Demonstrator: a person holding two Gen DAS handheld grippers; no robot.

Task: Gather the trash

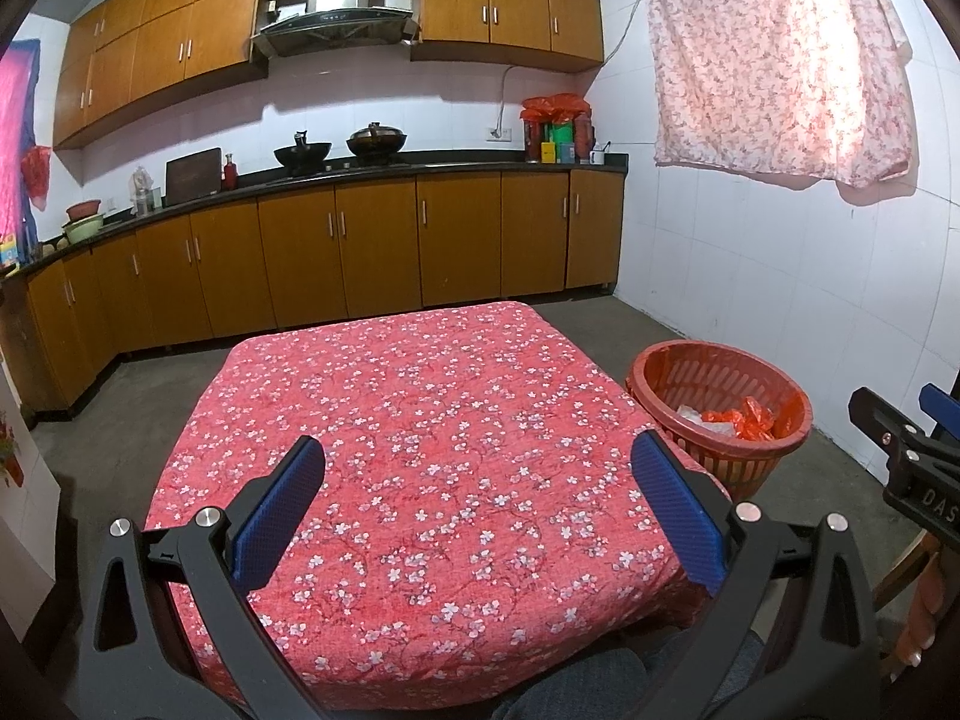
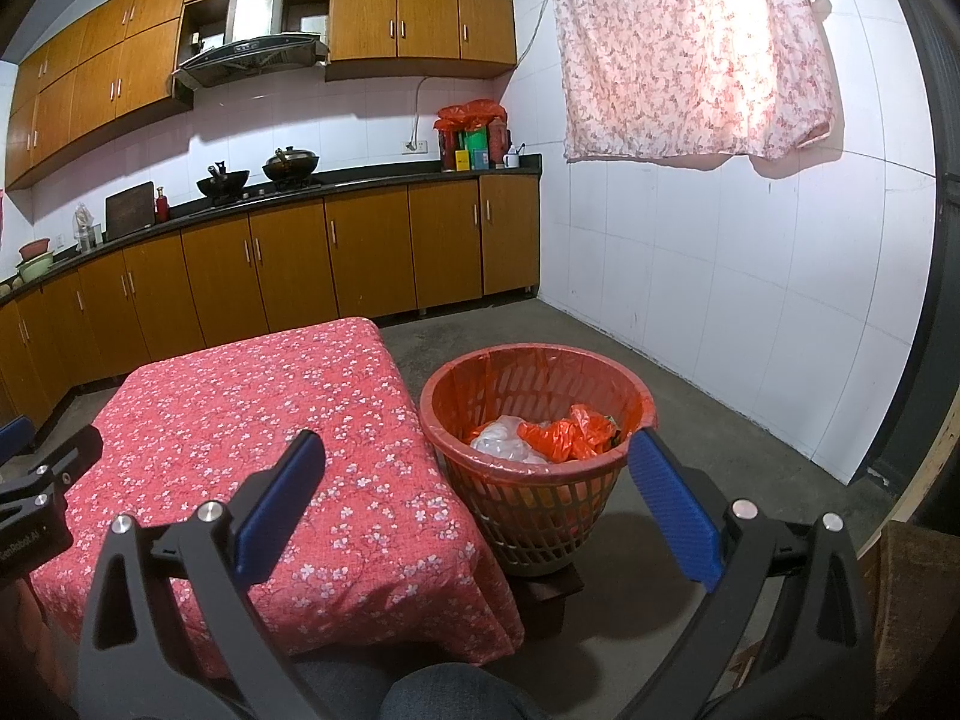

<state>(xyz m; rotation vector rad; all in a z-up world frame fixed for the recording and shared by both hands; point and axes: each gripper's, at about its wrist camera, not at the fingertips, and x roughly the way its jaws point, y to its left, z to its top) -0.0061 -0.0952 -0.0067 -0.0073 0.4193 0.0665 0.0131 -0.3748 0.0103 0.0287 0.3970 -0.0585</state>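
Nearest the lens, left wrist view: left gripper (image 1: pixel 477 495), black frame with blue ribbed pads, jaws spread wide, nothing between them; it hangs over the near part of the low table under a red cloth printed with small white blossoms (image 1: pixel 420 420). No loose trash shows on the cloth in either view

Right gripper (image 2: pixel 477 495) likewise wide and empty, aimed between the table's right edge and the red slatted plastic waste basket with a red liner (image 2: pixel 480 384). Basket stands just beside the table on a dark block on the concrete floor

Trash sits inside the basket: a crumpled orange plastic bag (image 2: pixel 570 435) lying against a clear crinkled plastic wrapper (image 2: pixel 507 441). Something green peeks out behind the orange bag; too small to name

Handling, as judgement: both pieces look feather-light, soft and slick film; they would collapse under the pads, not resist. Best purchase is a bunched ridge or fold of the orange bag, pinched fully shut, since a flat layer may slide out. The basket itself looks light and stiff; its rolled rim is the natural hold, though it could tip off the block if nudged
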